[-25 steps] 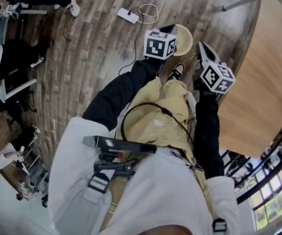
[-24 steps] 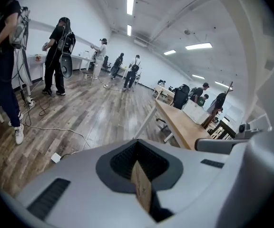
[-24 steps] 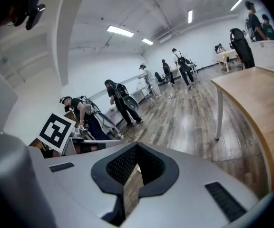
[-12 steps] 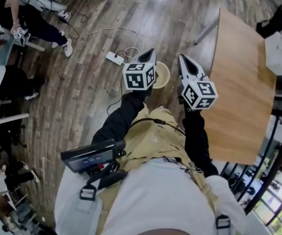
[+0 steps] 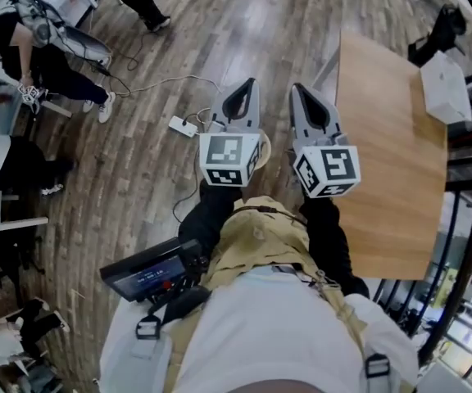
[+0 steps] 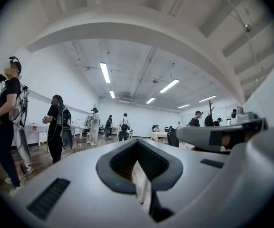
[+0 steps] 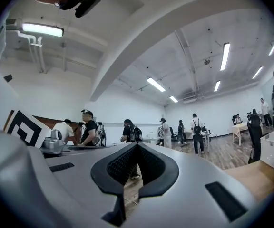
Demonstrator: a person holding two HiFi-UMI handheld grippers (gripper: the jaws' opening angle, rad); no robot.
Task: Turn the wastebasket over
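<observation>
Both grippers are held up side by side in front of the person's chest and point level across the room. In the head view the left gripper (image 5: pixel 248 85) and the right gripper (image 5: pixel 295 89) are both shut, with nothing between their jaws. Only a beige sliver of the wastebasket (image 5: pixel 264 147) shows on the floor, between the two marker cubes and mostly hidden behind the left one. The left gripper view shows its closed jaws (image 6: pixel 138 144) against a distant room with people. The right gripper view shows the same for its jaws (image 7: pixel 137 146).
A wooden table (image 5: pixel 392 162) stands at the right with a white box (image 5: pixel 442 88) on its far end. A white power strip (image 5: pixel 179 126) and its cable lie on the plank floor ahead. People stand and sit at the left. A black railing (image 5: pixel 461 244) runs at the right.
Both grippers have risen from low near the wastebasket to chest height and turned to point level. The wastebasket, plainly seen before, is now almost covered by the left gripper.
</observation>
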